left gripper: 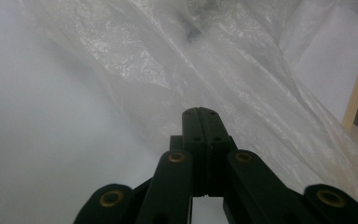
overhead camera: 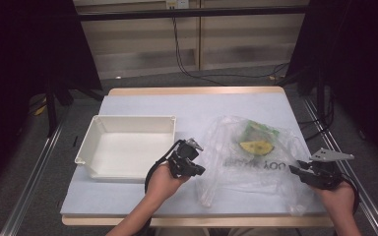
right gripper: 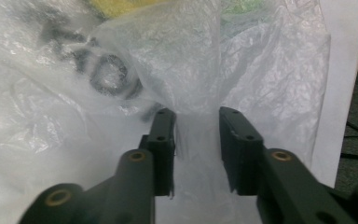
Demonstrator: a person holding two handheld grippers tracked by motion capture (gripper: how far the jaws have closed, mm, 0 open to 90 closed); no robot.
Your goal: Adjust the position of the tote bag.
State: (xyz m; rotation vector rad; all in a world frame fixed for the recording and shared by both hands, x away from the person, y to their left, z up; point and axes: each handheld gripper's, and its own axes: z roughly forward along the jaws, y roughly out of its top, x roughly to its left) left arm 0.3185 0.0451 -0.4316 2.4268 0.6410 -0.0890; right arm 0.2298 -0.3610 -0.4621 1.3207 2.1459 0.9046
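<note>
High view: the plastic bag (overhead camera: 256, 157) lies between both grippers. The left gripper (overhead camera: 193, 164) is pinched closed at the bag's left edge. The right gripper (overhead camera: 302, 172) stands parted around a fold at the bag's right edge, not pressing.

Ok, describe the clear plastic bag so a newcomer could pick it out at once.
On the pale blue table top, look at the right half, beside the white tray. The clear plastic bag lies crumpled between the left gripper and the right gripper. It alone is see-through, with dark lettering and something yellow and green inside.
</note>
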